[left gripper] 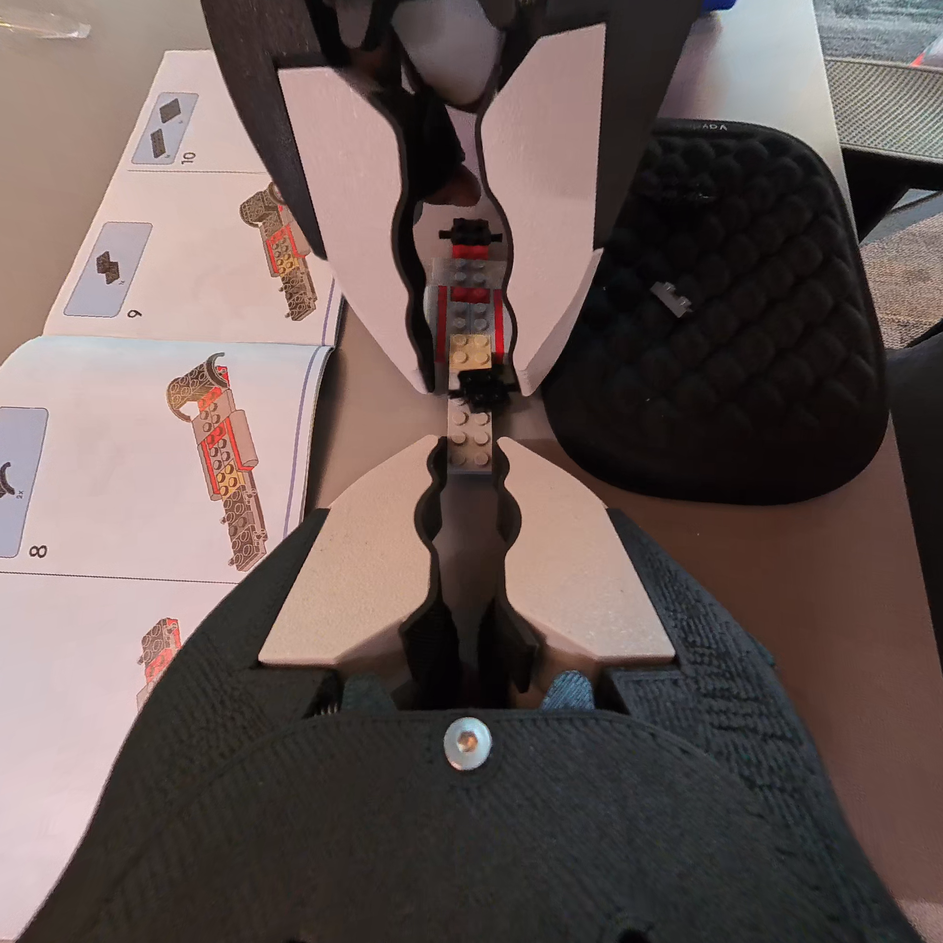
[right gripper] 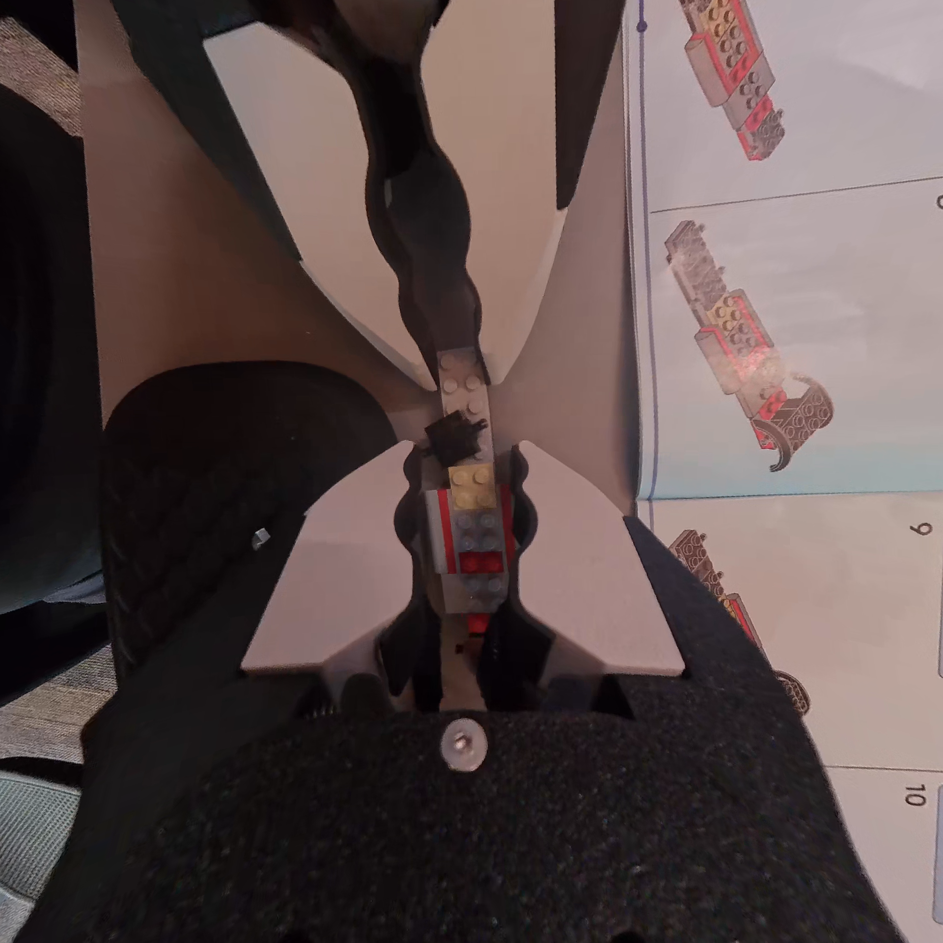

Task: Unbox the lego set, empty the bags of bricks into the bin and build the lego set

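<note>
On the tabletop, largest thing first:
Table (left gripper: 689, 536): pale brown surface that carries everything else; its far edge shows at the upper right of the left wrist view.
Instruction booklet (left gripper: 127, 459): lies open and flat to the left of the grippers in the left wrist view, showing drawn building steps of a long grey, red and tan model.
Black pad (left gripper: 740, 331): dark quilted cushion flat on the table, on the other side of the grippers from the booklet.
Left gripper (left gripper: 469, 451): black body with pale finger faces, pointing toward the right gripper; it is clamped on the grey near end of the lego model.
Right gripper (right gripper: 462, 536): same build, facing the left one nose to nose; it is closed around the wider red-and-grey section of the model, which sits deep between its fingers.
Lego model (left gripper: 472, 352): long narrow build held between the two grippers, over the table strip between booklet and pad; grey studded plates, red bricks and a tan brick in a row, with a black axle piece at the far end.
Black piece (left gripper: 479, 393): small and dark, sitting skewed on the grey plate just past the tan brick, in the gap between the two gripper noses.
Grey brick (left gripper: 671, 298): tiny loose part lying alone on the black pad.
</note>
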